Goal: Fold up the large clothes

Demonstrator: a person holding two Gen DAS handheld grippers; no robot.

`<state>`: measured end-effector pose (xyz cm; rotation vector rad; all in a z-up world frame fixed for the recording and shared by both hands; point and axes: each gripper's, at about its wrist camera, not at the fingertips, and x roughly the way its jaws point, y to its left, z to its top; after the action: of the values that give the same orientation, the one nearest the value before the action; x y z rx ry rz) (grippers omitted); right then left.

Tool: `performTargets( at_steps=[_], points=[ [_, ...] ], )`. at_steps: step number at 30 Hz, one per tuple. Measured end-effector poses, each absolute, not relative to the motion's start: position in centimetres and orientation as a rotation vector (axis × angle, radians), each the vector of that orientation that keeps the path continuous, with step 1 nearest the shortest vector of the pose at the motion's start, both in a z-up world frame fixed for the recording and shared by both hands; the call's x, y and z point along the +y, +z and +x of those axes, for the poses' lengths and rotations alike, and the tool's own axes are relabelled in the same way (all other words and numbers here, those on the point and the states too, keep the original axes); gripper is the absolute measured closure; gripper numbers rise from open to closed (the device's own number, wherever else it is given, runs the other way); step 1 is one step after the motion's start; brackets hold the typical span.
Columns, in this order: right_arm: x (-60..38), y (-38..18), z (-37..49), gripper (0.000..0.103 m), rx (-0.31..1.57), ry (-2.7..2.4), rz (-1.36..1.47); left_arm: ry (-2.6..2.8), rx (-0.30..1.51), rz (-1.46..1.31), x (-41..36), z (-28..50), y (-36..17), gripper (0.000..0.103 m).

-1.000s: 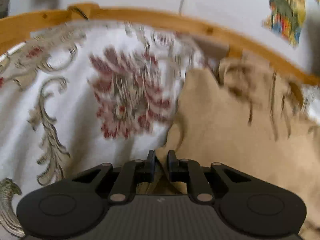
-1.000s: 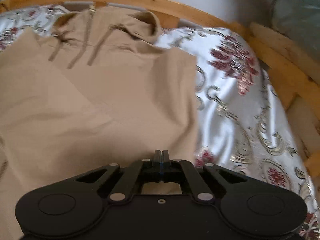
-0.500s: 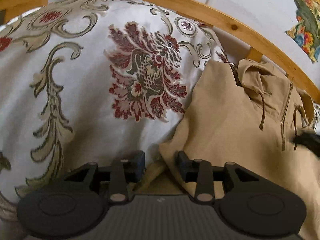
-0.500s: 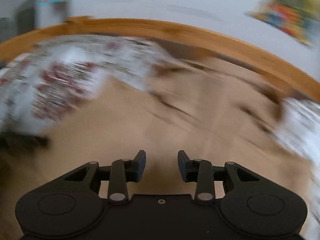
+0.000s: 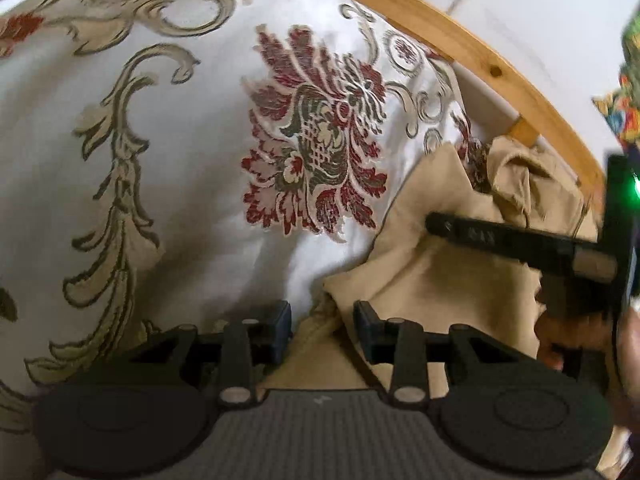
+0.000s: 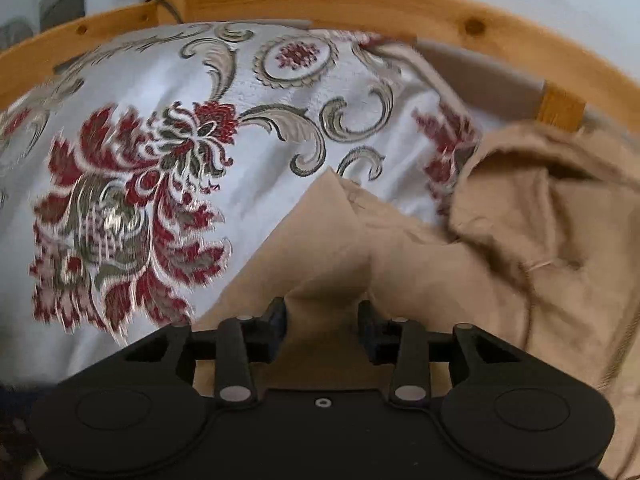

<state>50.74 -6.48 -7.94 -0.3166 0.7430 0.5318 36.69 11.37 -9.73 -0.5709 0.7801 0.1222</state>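
Left wrist view: the left gripper [image 5: 323, 330] has its jaws spread apart, released, with a raised fold of the tan cotton hooded sweatshirt [image 5: 448, 280] lying in the gap between the fingers but not pinched. The garment spreads ahead and to the right of this gripper, its rumpled hood [image 5: 524, 176] bunched further ahead on the right. To the left and ahead lies the white bedspread with red floral and beige scroll embroidery [image 5: 180, 160], and beyond it curves the light wooden bed frame rail [image 5: 480, 56]. The right gripper [image 5: 436, 225] reaches in from the right edge, one dark finger lying across the sweatshirt.

In the right wrist view, the right gripper [image 6: 323, 322] is likewise unclenched, jaws wide, with a tented ridge of the tan fabric [image 6: 328, 264] rising between the fingers; whether the pads touch it cannot be told. The sweatshirt runs ahead to a pointed corner and off to the right, where the hood [image 6: 532, 208] is heaped. The embroidered bedspread [image 6: 160, 184] fills the left and the far side, bounded by the wooden rail [image 6: 360, 4].
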Motion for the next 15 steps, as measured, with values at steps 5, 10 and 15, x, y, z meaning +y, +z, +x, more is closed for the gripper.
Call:
performTargets(
  at_steps=[5,10,15],
  points=[
    [-7.2,-5.4,49.6,0.062,0.600,0.551,-0.262,0.156,0.673,-0.564,11.5,35.8,-9.0,0.066],
    [-9.1,-5.9,48.6,0.047,0.682,0.493,-0.308,0.117,0.713,-0.526,11.4,36.8,-9.4,0.072],
    [-16.3,-6.7,41.6,0.045,0.775,0.449,-0.444,0.089,0.728,-0.500,11.2,37.3,-9.7,0.071]
  ],
)
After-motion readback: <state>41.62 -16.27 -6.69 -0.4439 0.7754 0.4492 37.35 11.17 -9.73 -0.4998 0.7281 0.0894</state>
